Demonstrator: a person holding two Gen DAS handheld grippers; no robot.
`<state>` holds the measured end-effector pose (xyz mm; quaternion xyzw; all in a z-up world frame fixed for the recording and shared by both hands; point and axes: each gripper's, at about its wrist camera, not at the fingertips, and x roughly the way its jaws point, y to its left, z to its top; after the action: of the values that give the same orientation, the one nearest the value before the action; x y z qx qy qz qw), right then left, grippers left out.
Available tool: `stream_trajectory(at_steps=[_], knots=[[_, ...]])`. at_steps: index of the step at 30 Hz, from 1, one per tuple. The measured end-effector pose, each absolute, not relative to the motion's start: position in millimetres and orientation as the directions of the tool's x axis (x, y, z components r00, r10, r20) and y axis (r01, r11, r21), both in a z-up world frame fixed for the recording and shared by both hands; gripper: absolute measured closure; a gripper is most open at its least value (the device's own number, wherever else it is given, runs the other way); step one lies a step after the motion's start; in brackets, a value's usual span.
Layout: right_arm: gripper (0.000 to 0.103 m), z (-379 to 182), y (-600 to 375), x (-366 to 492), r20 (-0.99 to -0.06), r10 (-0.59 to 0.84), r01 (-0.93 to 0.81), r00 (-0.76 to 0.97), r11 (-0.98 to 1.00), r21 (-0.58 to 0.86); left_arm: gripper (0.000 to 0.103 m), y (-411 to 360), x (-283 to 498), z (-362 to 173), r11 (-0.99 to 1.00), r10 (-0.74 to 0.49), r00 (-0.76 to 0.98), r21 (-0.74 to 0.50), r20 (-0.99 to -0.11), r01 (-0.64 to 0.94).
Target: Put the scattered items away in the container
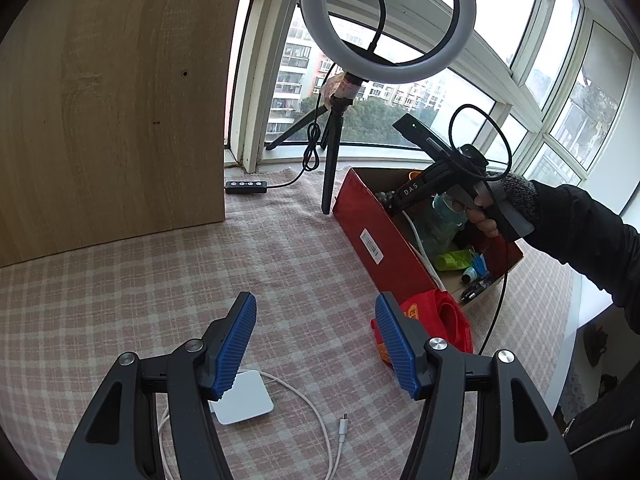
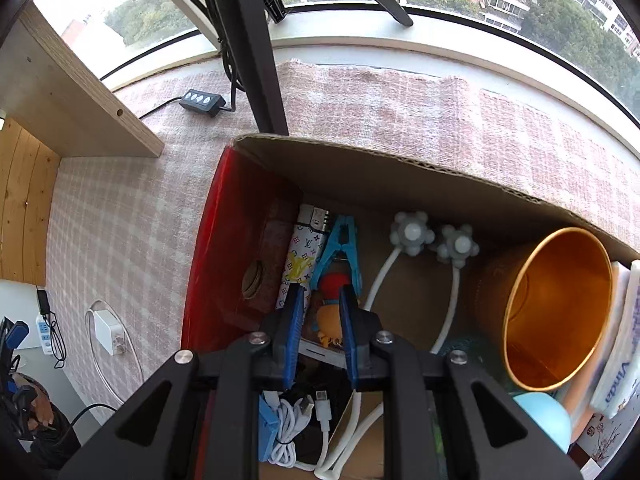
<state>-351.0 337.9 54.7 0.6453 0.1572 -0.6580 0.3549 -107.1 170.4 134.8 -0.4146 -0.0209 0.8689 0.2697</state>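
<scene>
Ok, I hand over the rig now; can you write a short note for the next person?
Left gripper: open, empty, above the white charger on the cloth.
Right gripper: inside the red box, jaws narrow around an orange toy; grip unclear.
Done: many items lie in the box.
To do: charger with cable, red pouch beside the box.

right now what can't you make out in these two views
- Right wrist view: whether the right gripper pinches the orange toy; the blue pads cover its sides.
- Left wrist view: the white charger is partly hidden by the left gripper.
- Left wrist view: the red pouch print is cut off by a pad.
- Left wrist view: the box label is too small to read.
</scene>
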Motion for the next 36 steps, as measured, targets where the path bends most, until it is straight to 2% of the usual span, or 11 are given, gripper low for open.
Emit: stream_trajectory(at_steps=[6,15,24,34,36], knots=[[0.09,41.8,327.5,-349.0,-0.967,-0.246,0.679,0.065,-0.699,0.224,0.043,170.5,-107.7,134.4,-0.855,0.482,-0.511,-0.255,-0.712,-0.452],[0.091,31.9,319.7,-354.4,-0.971,-0.239,0.685,0.029,-0.702,0.193,0.043,173.2,-108.8,132.0,-0.854,0.482,-0.503,-0.255,-0.718,-0.454],[0.091,51.9,332.0,-342.7,-0.952,-0.302,0.673,0.049,-0.695,0.255,0.043,171.3,-105.9,136.0,-0.855,0.481,-0.512,-0.252,-0.711,-0.454],[0.091,38.3,328.4,-334.3,-0.975,-0.218,0.686,0.043,-0.703,0.187,0.043,172.3,-102.2,138.6,-0.853,0.486,-0.518,-0.253,-0.704,-0.456],[0.091,38.5,327.7,-332.9,-0.968,-0.239,0.679,0.08,-0.698,0.228,0.043,172.1,-100.8,139.3,-0.855,0.482,-0.521,-0.248,-0.705,-0.455]])
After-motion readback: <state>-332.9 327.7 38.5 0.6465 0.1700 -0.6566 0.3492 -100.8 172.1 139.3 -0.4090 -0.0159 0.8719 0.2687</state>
